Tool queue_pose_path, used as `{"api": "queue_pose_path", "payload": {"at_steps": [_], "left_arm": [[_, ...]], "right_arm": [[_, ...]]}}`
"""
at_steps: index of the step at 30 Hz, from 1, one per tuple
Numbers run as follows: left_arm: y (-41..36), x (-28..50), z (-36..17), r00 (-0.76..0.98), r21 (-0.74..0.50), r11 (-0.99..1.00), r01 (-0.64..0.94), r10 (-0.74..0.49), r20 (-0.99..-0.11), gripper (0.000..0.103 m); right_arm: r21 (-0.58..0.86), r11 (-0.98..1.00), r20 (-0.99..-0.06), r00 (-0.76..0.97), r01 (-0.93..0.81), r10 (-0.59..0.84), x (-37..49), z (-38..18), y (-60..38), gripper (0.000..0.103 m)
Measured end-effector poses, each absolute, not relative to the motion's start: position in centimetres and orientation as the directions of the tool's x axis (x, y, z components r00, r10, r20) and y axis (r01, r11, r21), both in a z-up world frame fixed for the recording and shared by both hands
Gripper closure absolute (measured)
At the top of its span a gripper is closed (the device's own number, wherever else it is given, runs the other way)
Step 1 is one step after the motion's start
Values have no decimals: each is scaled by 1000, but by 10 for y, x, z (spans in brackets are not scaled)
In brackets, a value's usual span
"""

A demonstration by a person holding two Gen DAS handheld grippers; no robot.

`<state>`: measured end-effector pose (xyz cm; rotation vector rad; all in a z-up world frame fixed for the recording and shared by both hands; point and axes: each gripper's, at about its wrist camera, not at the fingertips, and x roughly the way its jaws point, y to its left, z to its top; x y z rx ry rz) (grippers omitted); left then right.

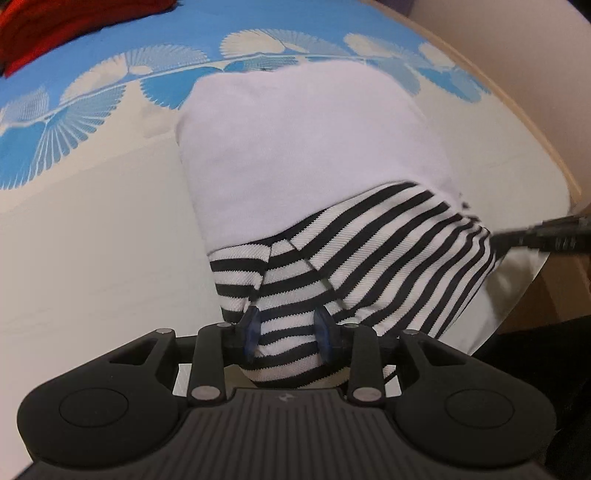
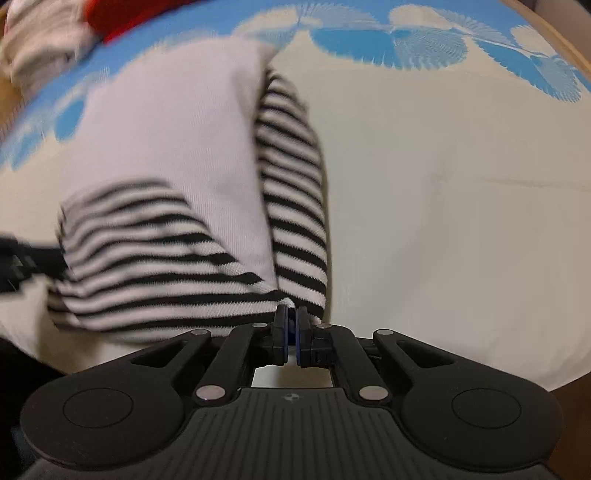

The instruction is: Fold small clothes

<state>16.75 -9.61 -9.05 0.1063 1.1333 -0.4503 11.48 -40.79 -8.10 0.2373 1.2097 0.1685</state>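
A small garment, white in the body with black-and-white striped parts, lies partly folded on the patterned table cover. My left gripper points steeply down, and a thick bunch of striped cloth fills the gap between its blue pads, which press on it. In the right wrist view the same garment spreads to the left. There my right gripper is shut, pinching the striped edge at its tips. Each gripper shows as a blurred black shape at the side of the other's view, the right gripper and the left gripper.
The cover is cream with blue fan shapes along its far side. A red cloth lies at the far left, beside a pale heap of clothes. The table's wooden edge runs down the right.
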Motion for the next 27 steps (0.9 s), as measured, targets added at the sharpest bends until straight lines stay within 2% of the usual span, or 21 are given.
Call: {"api": "queue_pose_path", "payload": {"at_steps": [2,3,6,7,9,11,16,17,18,19,20,23,24,25,27], "left_arm": [[-87,172,-87,339,-193,911,364,-323,-884,67],[-83,174,-85,344,-219,911,349,-342,-874,67],[-71,179,-78,362,-271,910,315,-379,-852,67],[-71,181,-76,371,-281,910,306,-385,-845,67],[-65,181,-71,389,-296,911,286,-393,-833,67],[-60,184,-70,399,-311,913,264,-397,-827,67],[-53,185,-68,397,-332,911,246,-407,-822,67],[-51,184,-69,394,-335,908,250,-412,-821,67],[-52,184,-69,390,-337,906,257,-416,-821,67],[-54,183,-69,384,-336,903,268,-420,-822,67],[-56,182,-71,375,-333,900,280,-422,-825,67],[-67,178,-77,343,-291,895,338,-405,-848,66],[-71,176,-80,339,-259,898,357,-383,-860,63],[-73,175,-84,331,-240,899,366,-367,-869,59],[-74,174,-91,307,-227,903,365,-347,-886,58]], "right_arm": [[324,945,-857,438,47,272,115,-64,-419,93],[364,929,-827,482,64,290,113,-58,-425,84],[468,878,-726,610,100,317,122,-41,-436,70],[486,868,-707,632,105,319,128,-39,-436,67],[523,843,-688,648,129,327,144,-42,-434,55],[562,809,-686,644,172,339,163,-49,-430,49],[592,756,-715,615,279,334,208,-75,-417,49],[607,743,-709,615,283,345,213,-79,-413,50],[629,727,-696,617,276,368,218,-82,-411,66],[650,718,-676,623,251,394,223,-82,-408,87],[647,730,-662,638,221,394,227,-79,-405,103],[624,757,-602,737,193,308,229,-61,-406,103],[609,763,-609,744,218,274,231,-61,-409,103],[571,780,-639,735,254,229,233,-64,-409,103],[474,821,-714,684,318,148,242,-74,-406,103]]}}
